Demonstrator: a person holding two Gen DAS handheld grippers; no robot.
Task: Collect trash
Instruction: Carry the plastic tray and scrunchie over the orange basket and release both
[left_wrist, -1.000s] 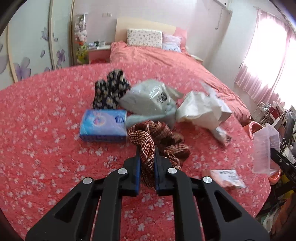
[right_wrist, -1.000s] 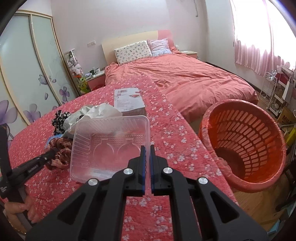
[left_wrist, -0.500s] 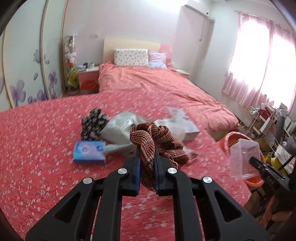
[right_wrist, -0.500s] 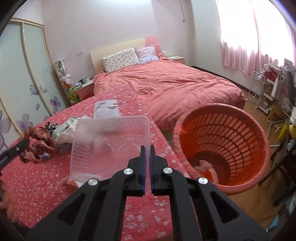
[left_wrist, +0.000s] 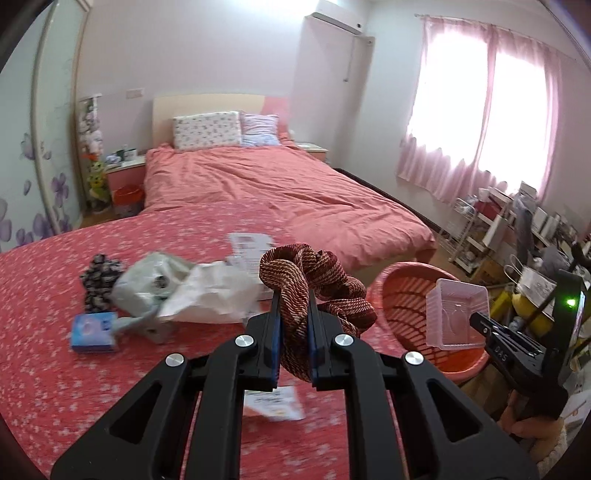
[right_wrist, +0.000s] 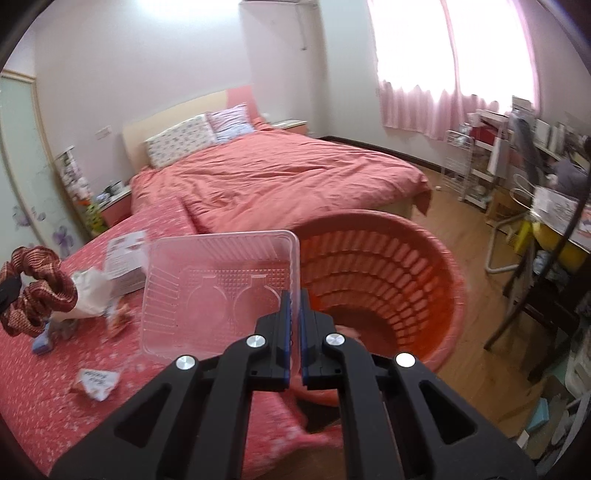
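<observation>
The right gripper (right_wrist: 294, 314), clamped on the clear tray (right_wrist: 221, 291), stood nearer the orange basket (right_wrist: 384, 280) at frame right; the left gripper (left_wrist: 293, 314) pinched the woven scrunchie (left_wrist: 314, 284)

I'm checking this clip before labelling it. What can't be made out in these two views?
- Basket contents: right wrist view, hidden by the clear tray and the right hand-held gripper.
- Paper scrap print: left wrist view, blurred, partly behind the left hand-held gripper.
- Blue packet label: too small.
</observation>
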